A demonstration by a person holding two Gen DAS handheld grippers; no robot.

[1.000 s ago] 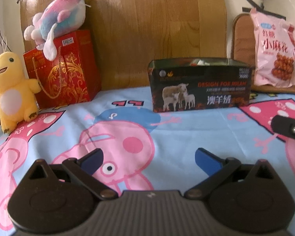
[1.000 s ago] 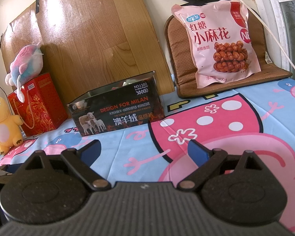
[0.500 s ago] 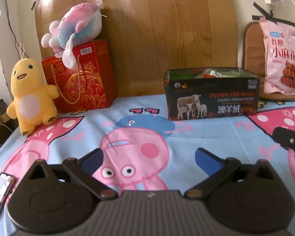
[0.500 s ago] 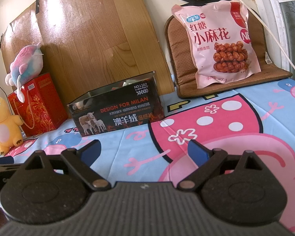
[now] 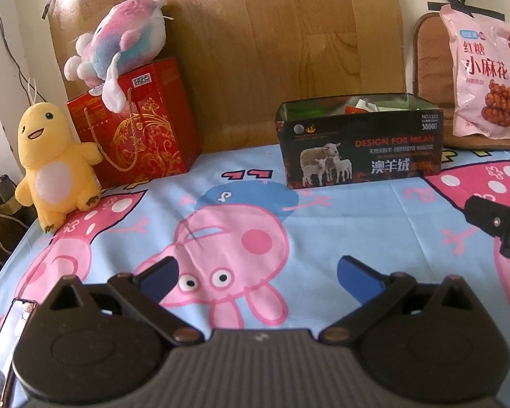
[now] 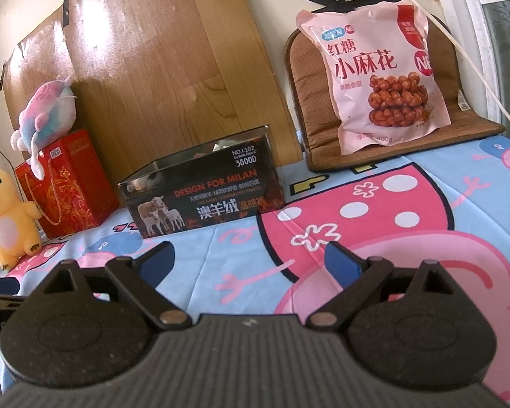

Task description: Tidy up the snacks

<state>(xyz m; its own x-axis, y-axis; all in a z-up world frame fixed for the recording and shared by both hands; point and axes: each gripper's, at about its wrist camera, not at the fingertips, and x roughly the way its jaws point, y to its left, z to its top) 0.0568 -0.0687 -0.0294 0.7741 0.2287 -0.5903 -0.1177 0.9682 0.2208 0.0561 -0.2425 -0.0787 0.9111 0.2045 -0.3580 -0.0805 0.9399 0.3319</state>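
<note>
Both claws, left [image 5: 256, 273] and right [image 6: 248, 260], hang wide apart and empty above the cartoon bedsheet [image 5: 357, 224]. The snack bag [image 6: 374, 74] leans upright on a brown cushion [image 6: 307, 81] at the wall, right of the open box [image 6: 204, 197] that has packets inside.

I see a pink snack bag [image 6: 379, 78] printed with brown twists, upright in the upper right of my right view, leaning on a brown cushion. The black open-topped box [image 5: 360, 146] with sheep on its front sits right of centre in my left view, wrappers showing inside.
</note>
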